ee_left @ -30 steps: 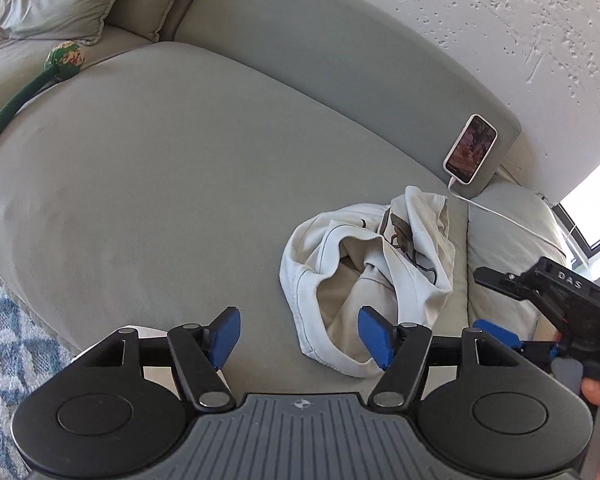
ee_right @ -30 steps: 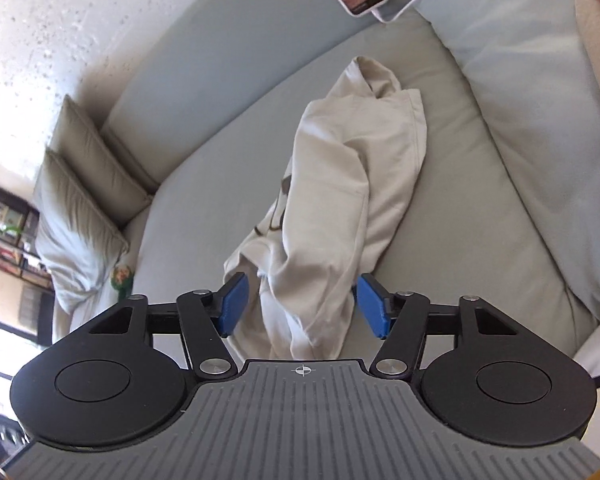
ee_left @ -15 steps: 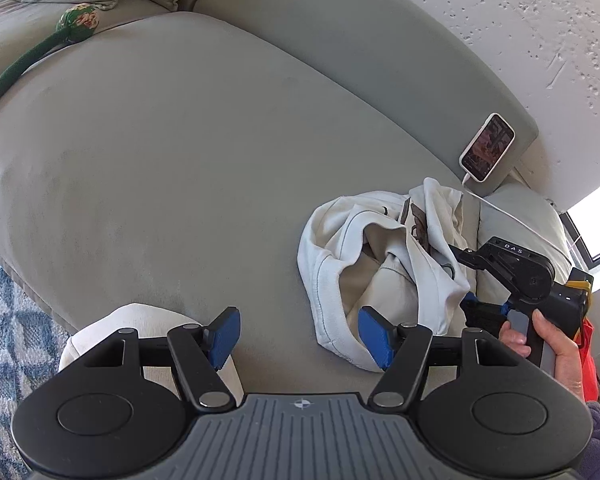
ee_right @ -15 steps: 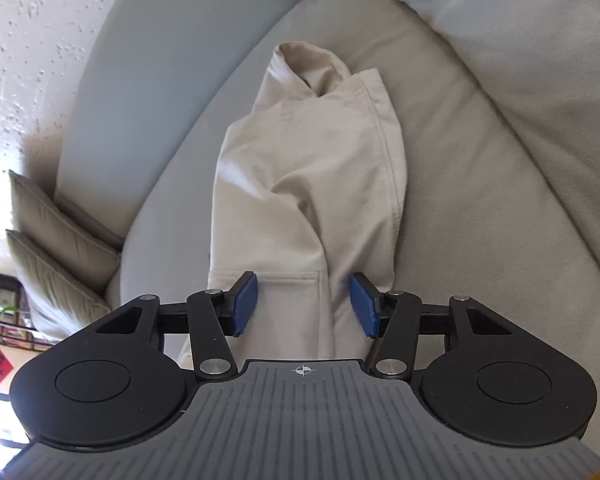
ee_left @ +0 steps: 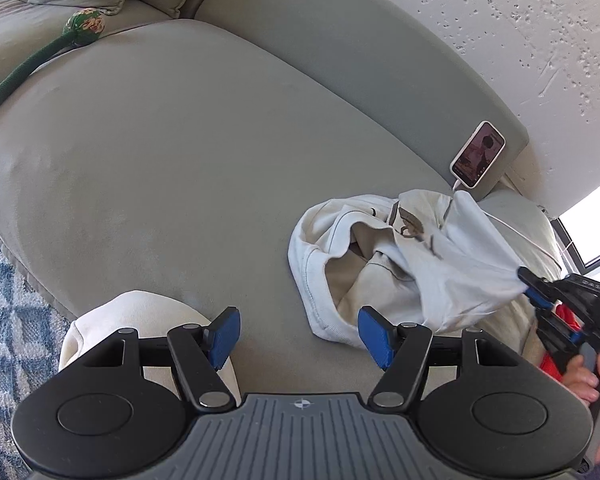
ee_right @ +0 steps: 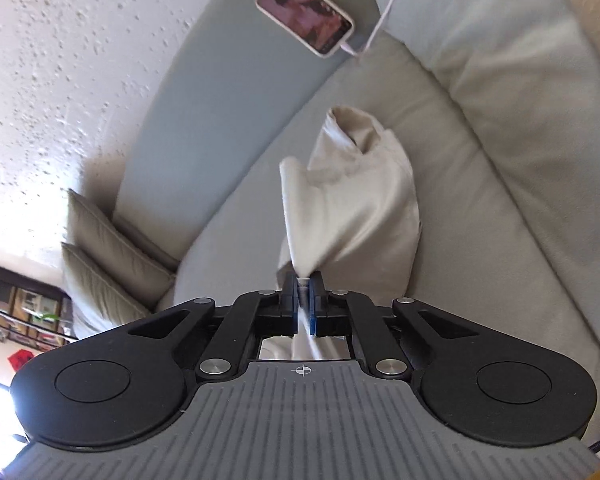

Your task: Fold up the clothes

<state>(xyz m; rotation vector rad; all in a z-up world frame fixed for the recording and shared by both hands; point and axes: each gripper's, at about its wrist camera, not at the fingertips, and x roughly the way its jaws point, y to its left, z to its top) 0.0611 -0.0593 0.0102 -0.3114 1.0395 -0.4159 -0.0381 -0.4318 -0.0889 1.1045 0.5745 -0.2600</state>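
A crumpled cream garment lies on the grey sofa seat near its right end. My right gripper is shut on an edge of the garment and pulls it up and taut. In the left wrist view the right gripper shows at the right, pinching the stretched cloth. My left gripper is open and empty, just in front of the garment's near edge.
A phone with a white cable leans on the sofa back behind the garment. A green stick with a floral head lies at the far left. A cream cushion sits below my left gripper. A patterned rug covers the floor.
My right gripper has closed on the garment's edge and lifted it, pulling the cloth taut to the right. My left gripper has stayed open.
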